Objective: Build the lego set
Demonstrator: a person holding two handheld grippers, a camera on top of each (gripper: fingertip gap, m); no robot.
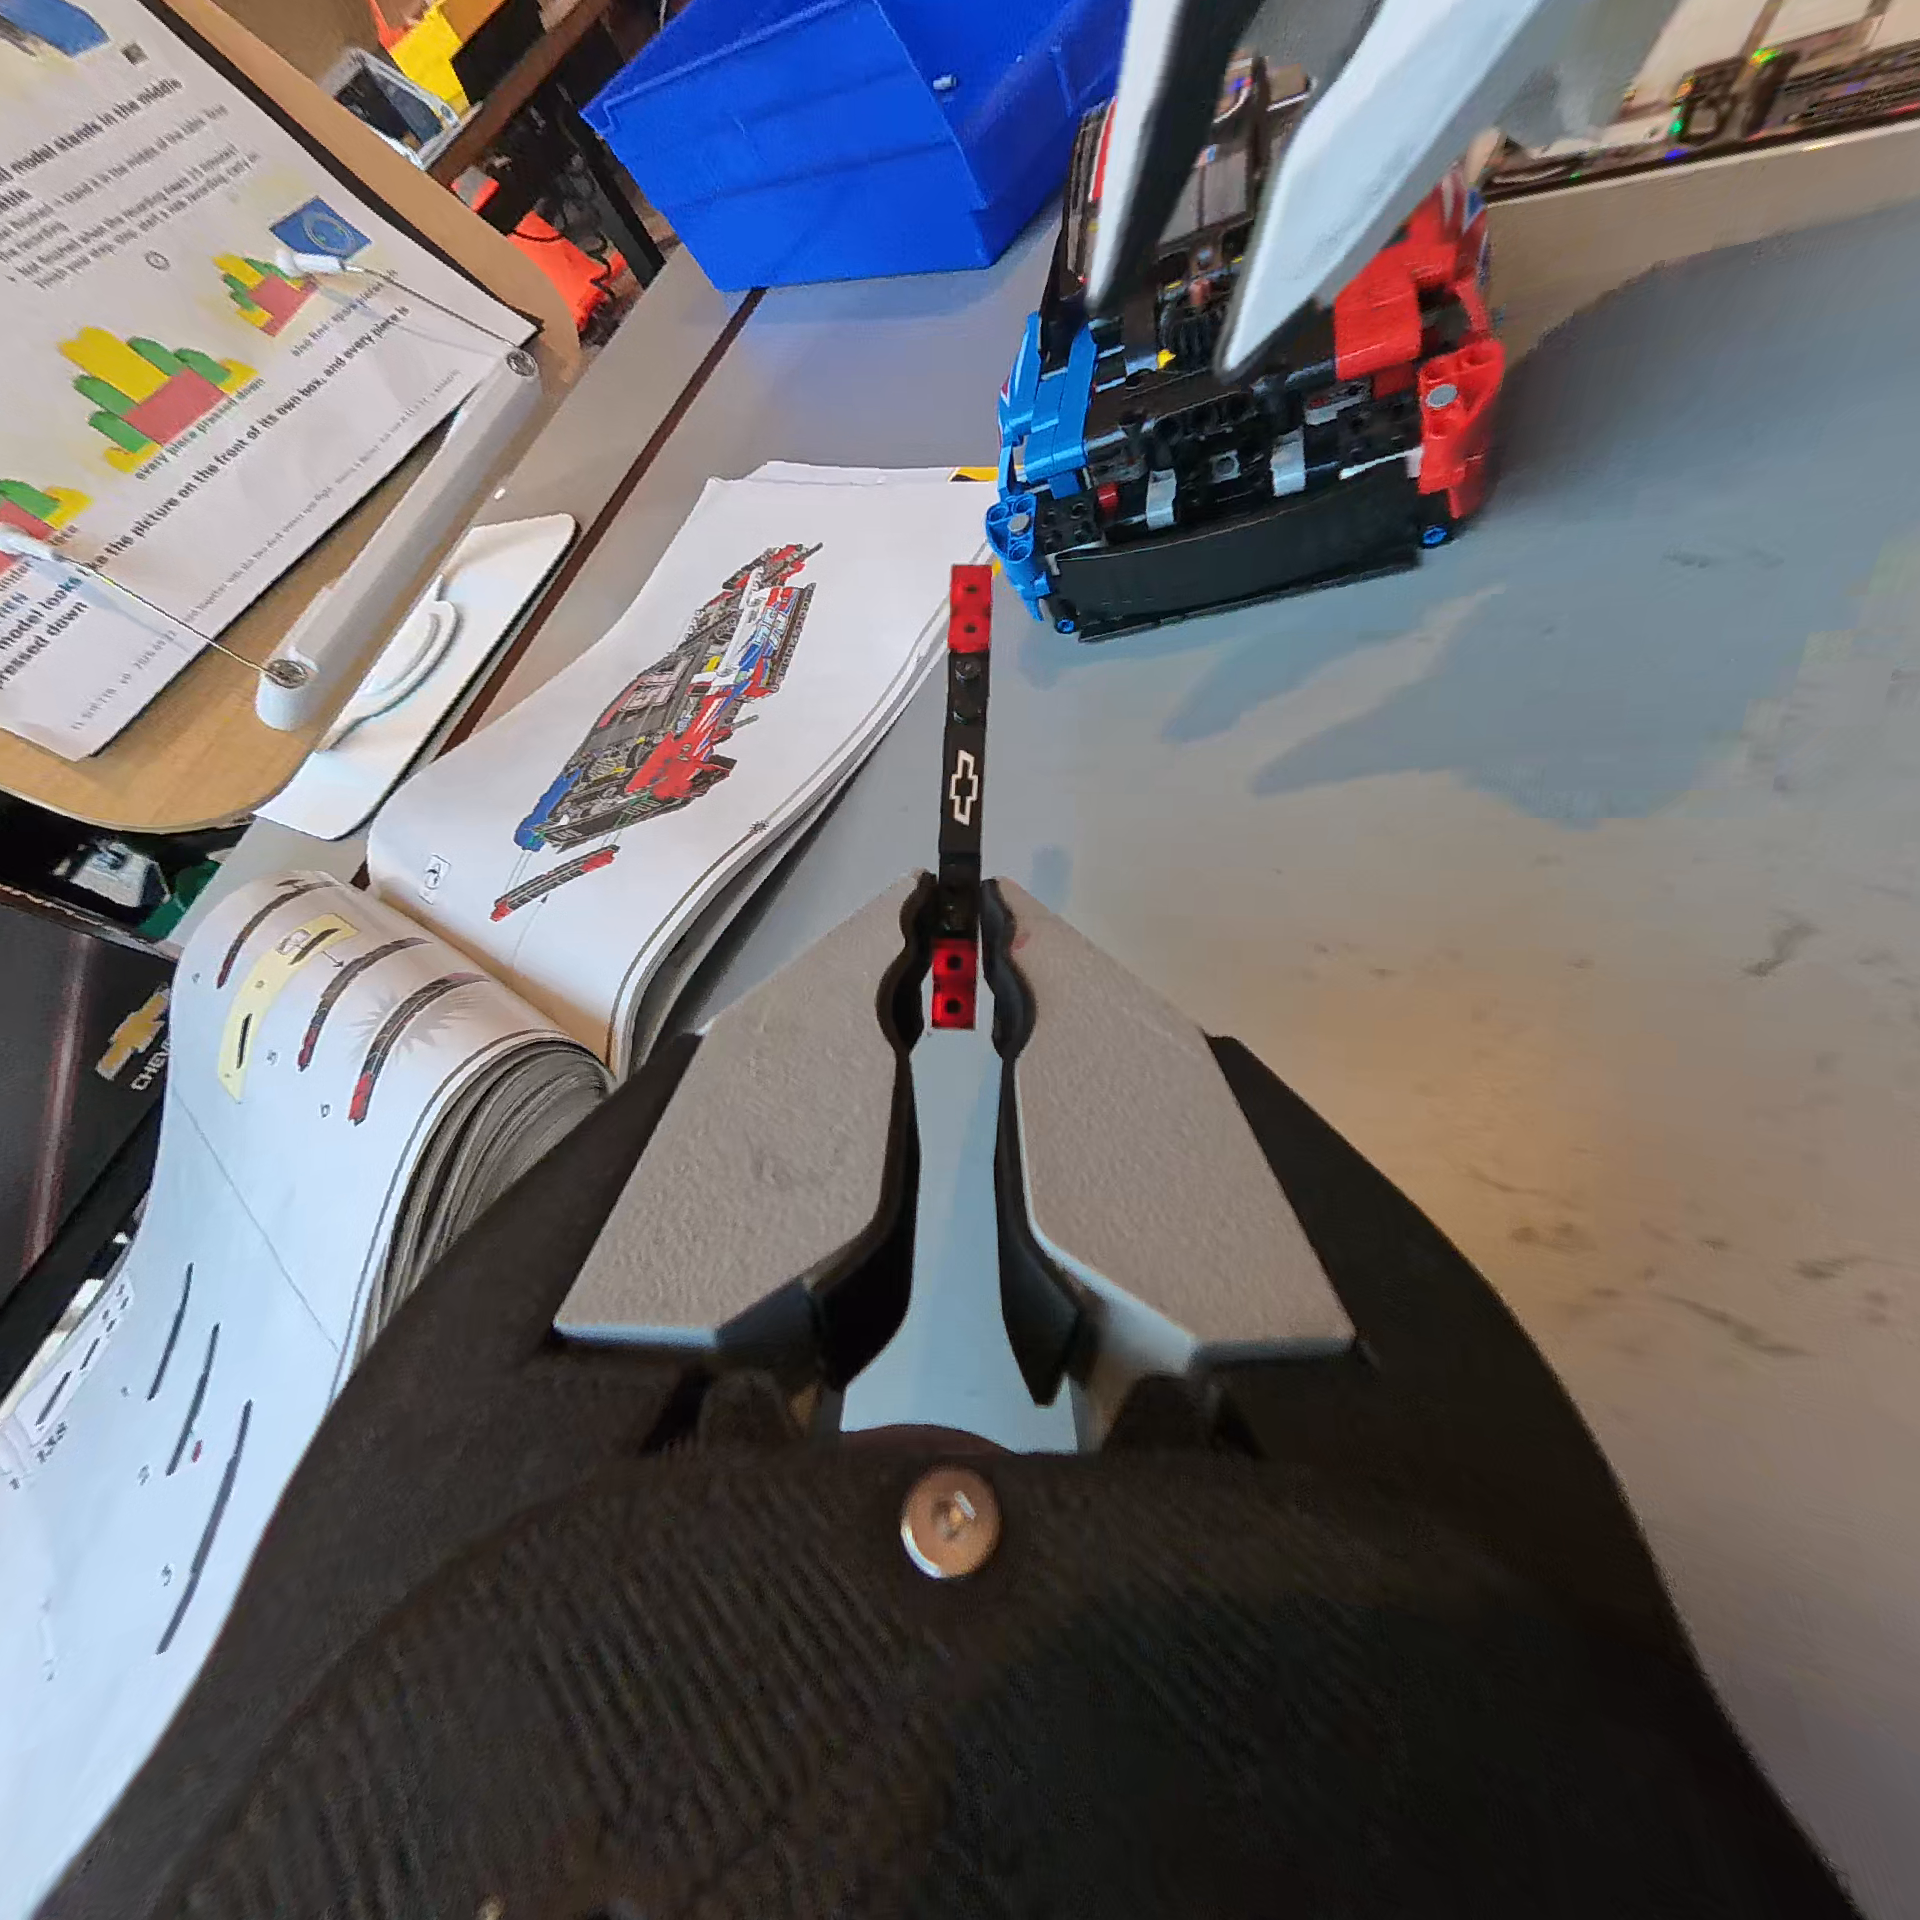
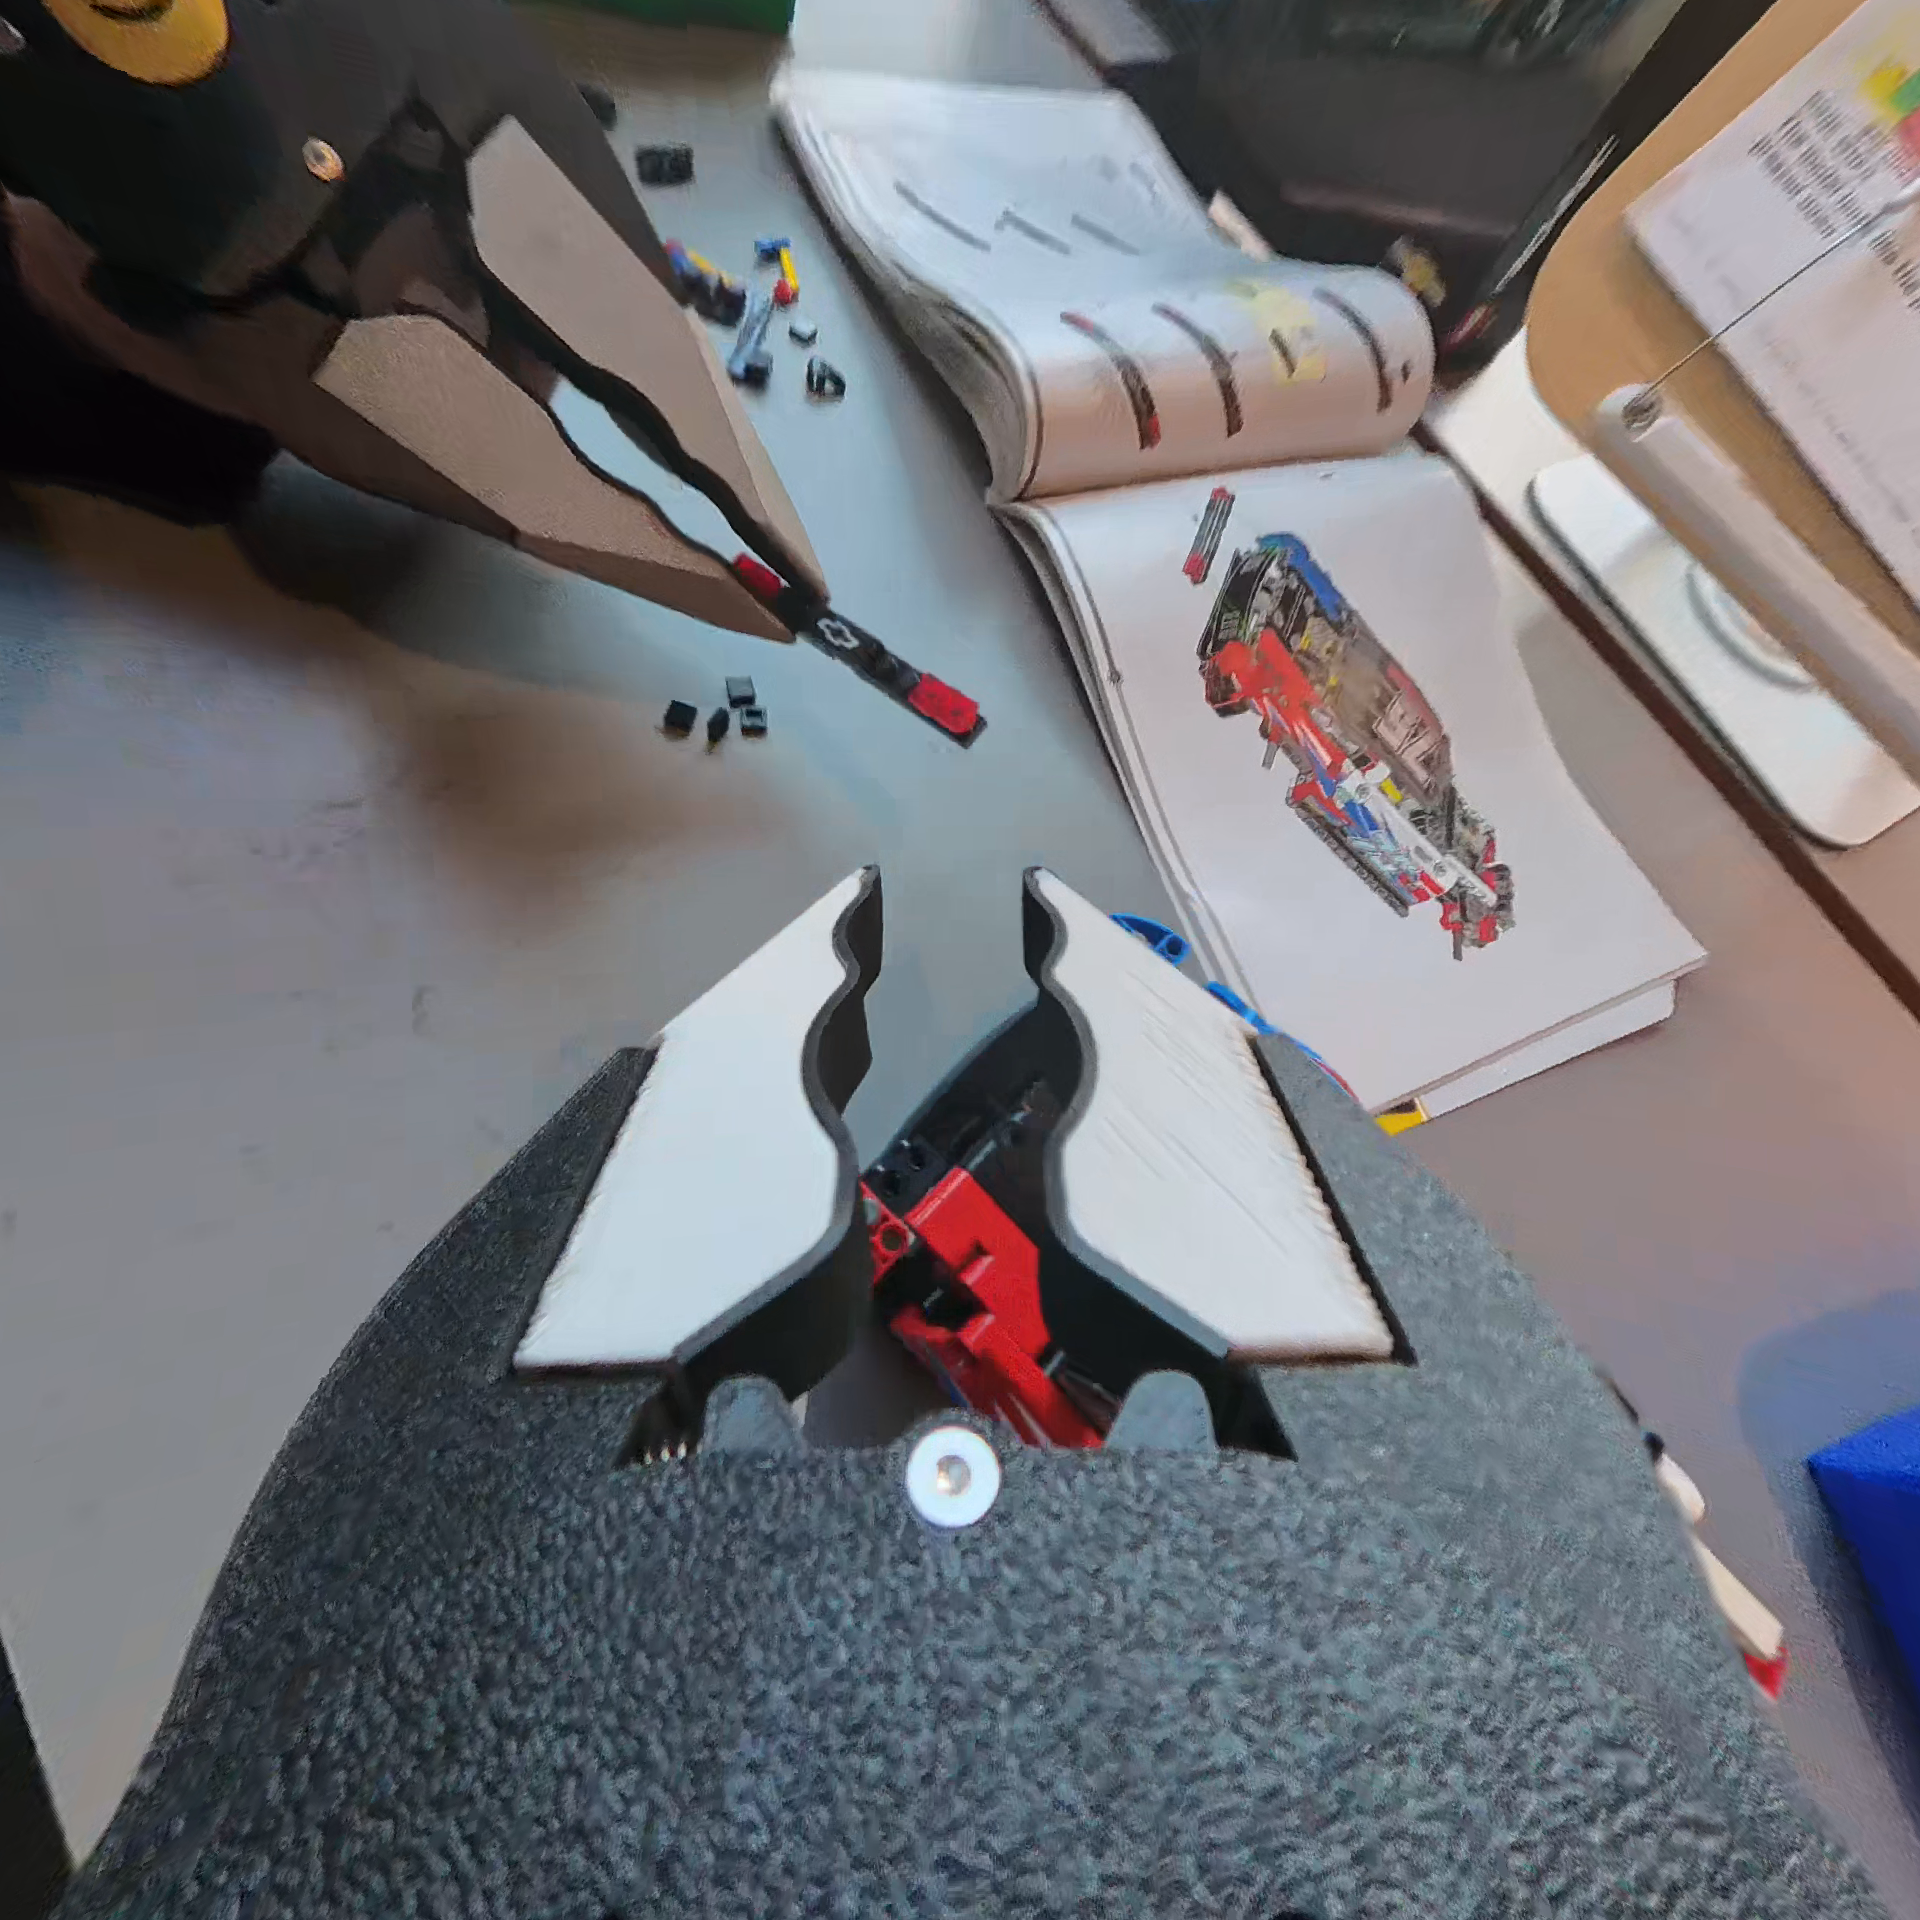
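Black-red strip (image 1: pixel 964 748) pinched in left tongs (image 1: pixel 958 904), car model (image 1: pixel 1247 436) ahead

A slim black plastic beam with red end blocks (image 1: pixel 964 748) juts forward, pinched at one end. The half-built blue, black and red brick car (image 1: pixel 1247 436) sits on the grey counter (image 1: pixel 1558 935) beyond it.

We note the long beam (image 1: pixel 964 748) clamped at its near end in the left hand-held gripper (image 1: pixel 958 914), its far end pointing toward the car model (image 1: pixel 1247 468) standing on the worktop (image 1: pixel 1455 935). The right hand-held gripper (image 2: pixel 953 894) hangs over the model. We log the open instruction booklet (image 1: pixel 665 748) left of the beam, the bin (image 1: pixel 831 135) behind it, and loose small parts (image 2: pixel 722 712) on the worktop beneath the beam.
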